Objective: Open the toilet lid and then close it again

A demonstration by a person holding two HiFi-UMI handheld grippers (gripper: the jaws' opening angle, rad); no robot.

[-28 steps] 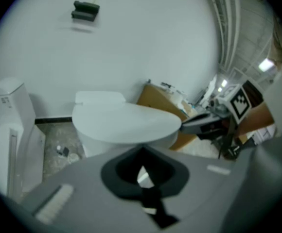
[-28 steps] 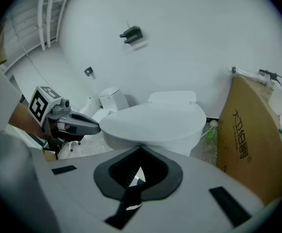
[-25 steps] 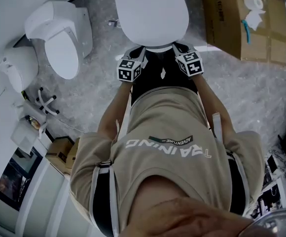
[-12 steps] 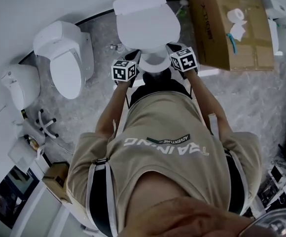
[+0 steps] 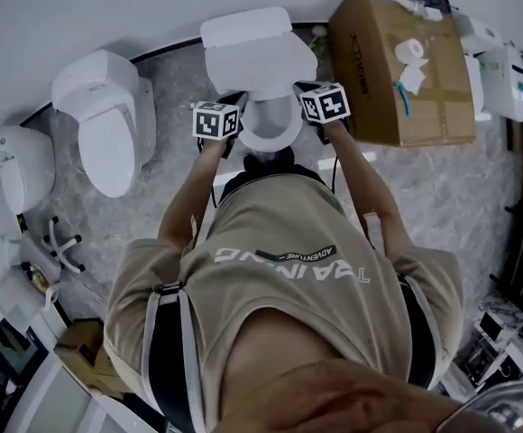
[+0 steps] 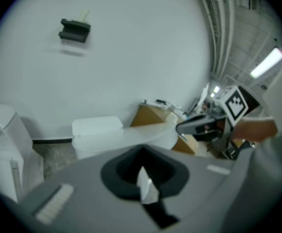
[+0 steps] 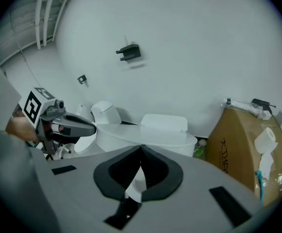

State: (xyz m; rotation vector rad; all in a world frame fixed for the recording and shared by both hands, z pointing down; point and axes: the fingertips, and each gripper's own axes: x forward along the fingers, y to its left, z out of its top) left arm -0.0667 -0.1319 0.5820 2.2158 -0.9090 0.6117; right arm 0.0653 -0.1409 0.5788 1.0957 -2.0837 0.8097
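The white toilet [image 5: 254, 61] stands against the wall, its tank at the back. Its lid [image 5: 263, 69] is tilted up at the front, and the seat ring [image 5: 270, 126] shows below it. My left gripper [image 5: 231, 105] is at the lid's left front edge and my right gripper [image 5: 303, 90] at its right front edge. In the left gripper view the jaw tips of the left gripper [image 6: 141, 148] meet in front of the lid [image 6: 131, 136]. The right gripper [image 7: 141, 147] looks the same before the lid [image 7: 131, 132]. Contact with the lid is hidden.
A second toilet [image 5: 108, 120] and a third white fixture [image 5: 13, 165] stand to the left. A cardboard box [image 5: 397, 70] with a paper roll [image 5: 412, 52] on it is close on the right. A black bracket [image 7: 129, 52] hangs on the wall.
The lid's front has risen, so more of the seat ring shows beneath it. Both grippers moved away from the body with the lid, and the head view has pulled back.
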